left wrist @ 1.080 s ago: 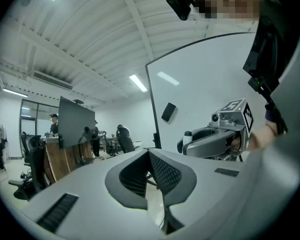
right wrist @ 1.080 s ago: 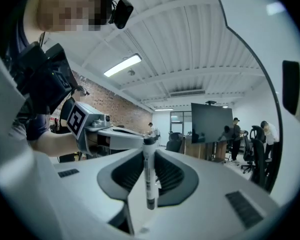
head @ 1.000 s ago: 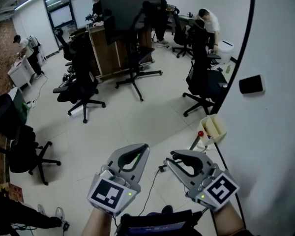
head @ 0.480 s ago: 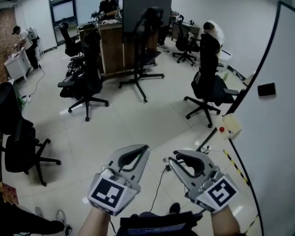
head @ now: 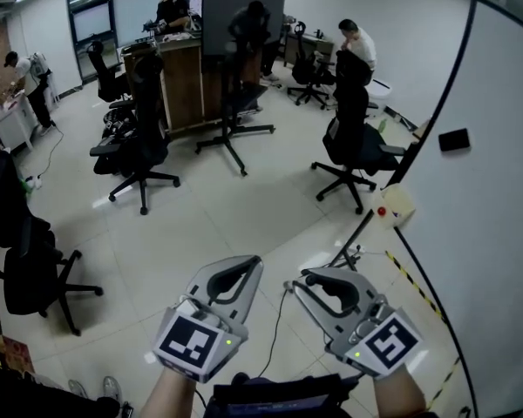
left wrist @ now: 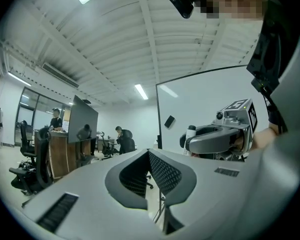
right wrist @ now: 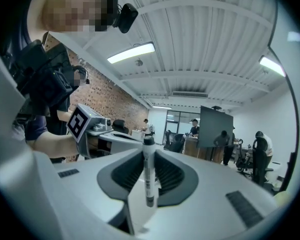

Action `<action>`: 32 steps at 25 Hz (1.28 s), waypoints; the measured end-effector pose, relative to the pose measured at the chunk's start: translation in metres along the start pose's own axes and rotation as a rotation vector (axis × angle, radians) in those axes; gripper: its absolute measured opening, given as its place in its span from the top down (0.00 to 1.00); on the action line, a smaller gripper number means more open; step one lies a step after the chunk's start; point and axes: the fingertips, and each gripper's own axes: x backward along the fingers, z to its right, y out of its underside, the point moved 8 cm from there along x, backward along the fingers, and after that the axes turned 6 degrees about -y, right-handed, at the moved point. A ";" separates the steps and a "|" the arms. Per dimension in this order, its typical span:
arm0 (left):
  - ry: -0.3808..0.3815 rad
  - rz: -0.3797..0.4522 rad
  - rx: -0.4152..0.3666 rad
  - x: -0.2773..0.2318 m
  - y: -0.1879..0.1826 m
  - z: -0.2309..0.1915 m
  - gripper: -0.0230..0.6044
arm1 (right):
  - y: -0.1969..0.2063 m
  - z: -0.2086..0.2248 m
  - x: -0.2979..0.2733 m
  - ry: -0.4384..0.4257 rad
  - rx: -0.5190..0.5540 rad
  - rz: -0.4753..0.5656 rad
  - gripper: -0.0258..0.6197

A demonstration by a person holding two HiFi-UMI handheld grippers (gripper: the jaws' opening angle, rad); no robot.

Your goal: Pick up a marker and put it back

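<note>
OK, right gripper (right wrist: 148,151) clamps the marker (right wrist: 149,179) upright between its jaws, dark end just past the tips. Left gripper (left wrist: 149,154) jaws together, empty. Marker indiscernible in head view.

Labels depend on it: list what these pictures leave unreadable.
- Print on the marker: right gripper view, too small.
- Same marker, head view: lost against the right hand-held gripper.
- Contents of the tray by the whiteboard: head view, too small.
- The black object on the whiteboard: head view, too small to identify.
</note>
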 end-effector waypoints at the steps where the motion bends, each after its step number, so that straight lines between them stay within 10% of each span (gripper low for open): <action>1: 0.003 -0.001 -0.007 -0.002 -0.003 0.007 0.97 | 0.000 0.000 0.007 0.003 0.002 0.000 0.82; 20: -0.105 -0.043 -0.076 -0.030 -0.012 0.237 0.97 | 0.035 0.026 0.219 -0.083 -0.039 0.071 0.82; 32: -0.145 -0.112 -0.101 0.005 -0.008 0.267 0.97 | 0.039 -0.004 0.240 -0.153 -0.063 0.106 0.82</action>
